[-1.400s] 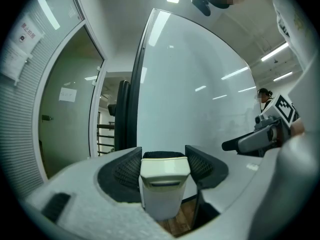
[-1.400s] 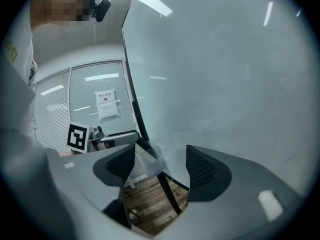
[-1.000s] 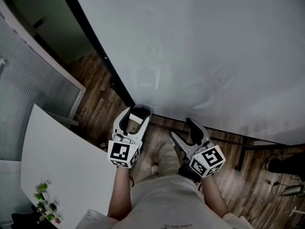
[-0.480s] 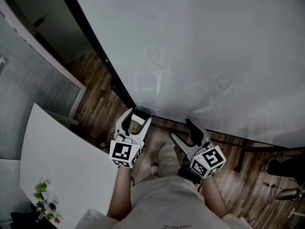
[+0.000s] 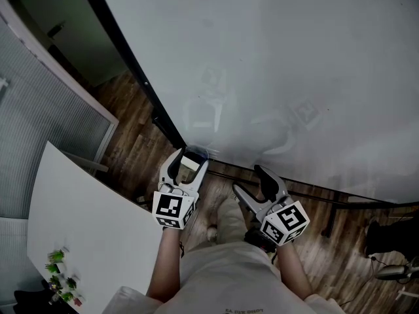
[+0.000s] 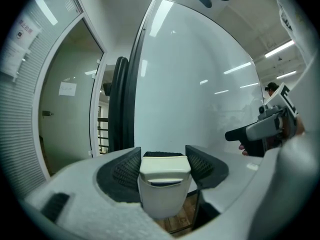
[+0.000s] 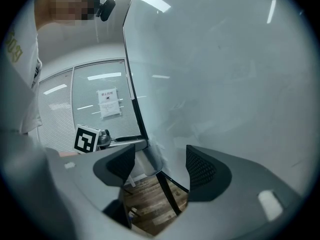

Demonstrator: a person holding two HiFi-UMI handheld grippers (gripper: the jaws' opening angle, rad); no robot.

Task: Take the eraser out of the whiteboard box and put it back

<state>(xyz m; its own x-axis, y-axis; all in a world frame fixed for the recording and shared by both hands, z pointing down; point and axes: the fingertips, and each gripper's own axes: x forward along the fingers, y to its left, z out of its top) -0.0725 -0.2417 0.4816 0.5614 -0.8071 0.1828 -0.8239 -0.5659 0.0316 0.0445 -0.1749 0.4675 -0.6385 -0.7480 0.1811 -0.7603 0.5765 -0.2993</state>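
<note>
The left gripper has its fingers clamped on the white eraser. The right gripper has its fingers wide apart and holds nothing. Print on the paper notice is too small to read.

Whiteboard: one. You can take it as the landmark for the rest.
Grippers: two. Your left gripper is at the whiteboard's bottom edge and your right gripper is just beside that edge.
Marker cubes: two, the left cube and the right cube, each on the gripper end away from the whiteboard.
Eraser: one, between your left gripper's pads, close to the whiteboard.
Whiteboard box: one, at the whiteboard's lower corner.
White table: one, well apart from the whiteboard.
</note>
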